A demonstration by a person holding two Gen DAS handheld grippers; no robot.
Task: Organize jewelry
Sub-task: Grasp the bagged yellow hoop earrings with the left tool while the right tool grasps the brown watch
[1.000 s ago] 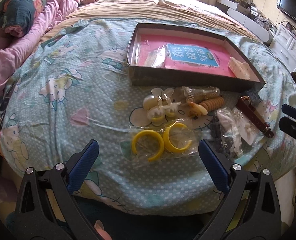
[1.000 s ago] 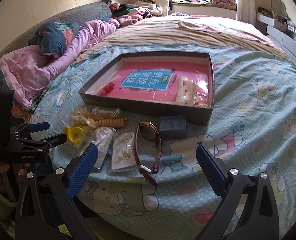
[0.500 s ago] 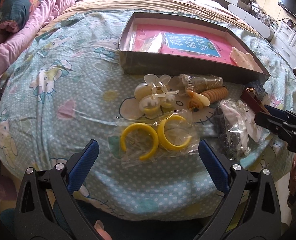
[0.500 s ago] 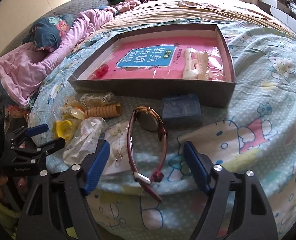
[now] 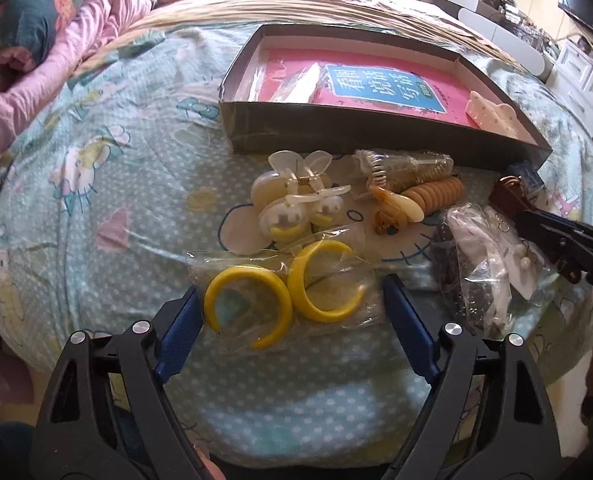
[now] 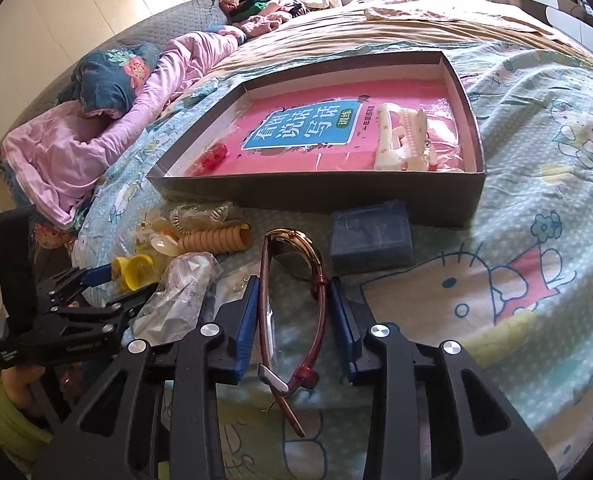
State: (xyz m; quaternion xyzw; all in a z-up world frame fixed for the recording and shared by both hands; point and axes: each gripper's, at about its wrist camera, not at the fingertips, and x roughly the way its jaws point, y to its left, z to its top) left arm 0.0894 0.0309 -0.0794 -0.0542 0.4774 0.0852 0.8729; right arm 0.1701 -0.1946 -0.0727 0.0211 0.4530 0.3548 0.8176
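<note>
On a cartoon-print bedspread [image 6: 536,208], R gripper [image 6: 294,312] clamps both straps of a maroon leather-strap wristwatch [image 6: 292,280]; L gripper [image 5: 292,320], jaws closing w/o contact yet, straddles a clear bag of yellow plastic C-hoops [image 5: 280,296].

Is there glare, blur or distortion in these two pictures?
Left wrist view: sharp, strong fisheye bending at the edges, glare on the clear bag of yellow bangles. Right wrist view: sharp too, sunlit wall top left, reflections on the plastic over the pink book.
</note>
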